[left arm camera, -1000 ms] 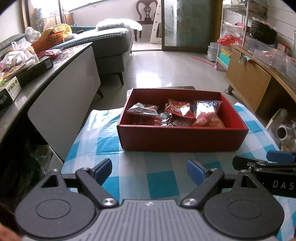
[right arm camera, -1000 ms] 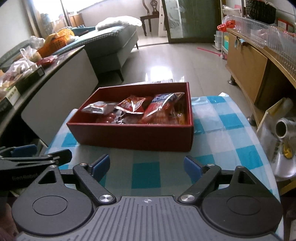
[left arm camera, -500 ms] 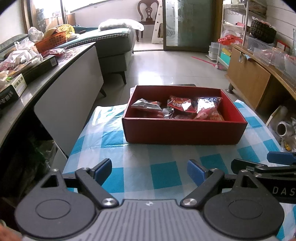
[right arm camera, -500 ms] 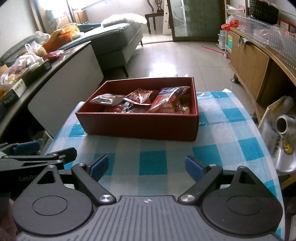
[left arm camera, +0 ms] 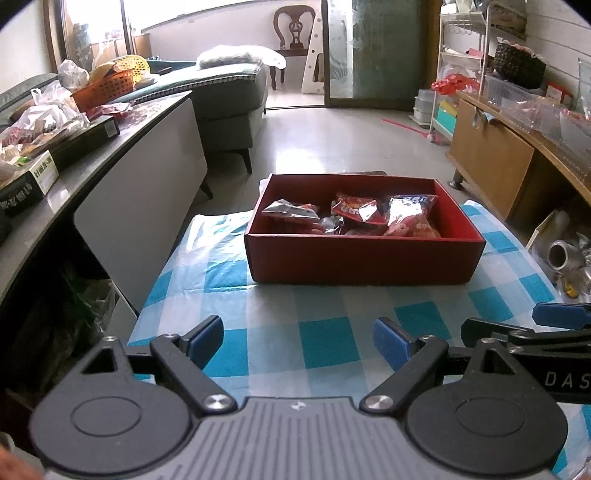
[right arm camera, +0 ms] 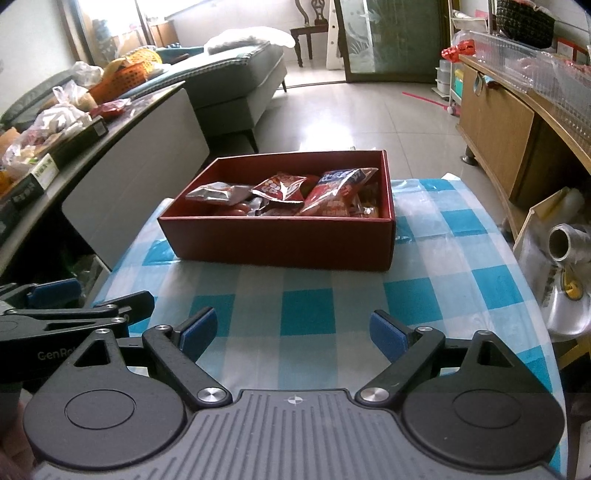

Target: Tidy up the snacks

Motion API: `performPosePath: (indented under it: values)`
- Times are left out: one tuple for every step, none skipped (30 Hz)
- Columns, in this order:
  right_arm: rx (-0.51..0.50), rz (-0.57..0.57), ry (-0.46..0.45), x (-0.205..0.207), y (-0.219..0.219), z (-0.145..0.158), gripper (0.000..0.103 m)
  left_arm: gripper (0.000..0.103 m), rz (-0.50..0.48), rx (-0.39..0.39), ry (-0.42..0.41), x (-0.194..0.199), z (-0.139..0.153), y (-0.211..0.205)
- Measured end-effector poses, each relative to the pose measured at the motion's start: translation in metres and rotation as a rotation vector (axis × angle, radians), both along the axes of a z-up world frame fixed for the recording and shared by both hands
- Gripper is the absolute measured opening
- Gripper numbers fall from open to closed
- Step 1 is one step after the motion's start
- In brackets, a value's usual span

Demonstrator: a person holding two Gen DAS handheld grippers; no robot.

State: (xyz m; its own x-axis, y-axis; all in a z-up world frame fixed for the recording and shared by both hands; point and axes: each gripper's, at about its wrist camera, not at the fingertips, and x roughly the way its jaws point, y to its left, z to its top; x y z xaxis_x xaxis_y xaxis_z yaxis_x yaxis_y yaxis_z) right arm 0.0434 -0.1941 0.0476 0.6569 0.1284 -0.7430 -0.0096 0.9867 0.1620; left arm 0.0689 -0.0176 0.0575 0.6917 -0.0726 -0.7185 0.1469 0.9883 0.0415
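While both grippers gape, snacks (left arm camera: 354,218) fill box (left arm camera: 362,258)

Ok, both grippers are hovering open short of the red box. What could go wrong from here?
The snack packets are piled above the rim of the red box, so a reach in could knock one out. The plastic checkered tablecloth looks loose and might let the box slide if nudged. The left gripper and right gripper sit close together and could collide.

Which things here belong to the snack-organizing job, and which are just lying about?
Job: red box; snack packets inside it; left claw and right claw, both open and empty.

Lying about: orange basket; metal canister; sofa; chair.
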Motion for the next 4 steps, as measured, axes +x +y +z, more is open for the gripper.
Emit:
performPosePath:
  values:
    - [-0.001,0.001,-0.001,0.0001,-0.0001,0.0004,0.093,0.084,0.000,0.000,-0.002,-0.0006,0.0004,0.0001]
    - [0.000,0.002,-0.001,-0.0004,-0.0001,0.0006,0.093,0.084,0.001,-0.001,-0.003,-0.0011,0.0008,0.0004]
    - [0.002,0.002,-0.003,-0.0008,-0.0003,0.0008,0.093,0.084,0.002,-0.002,-0.004,-0.0017,0.0010,0.0006]
    - [0.002,0.003,-0.004,-0.0010,-0.0004,0.0011,0.093,0.084,0.002,-0.003,-0.003,-0.0023,0.0010,0.0008]
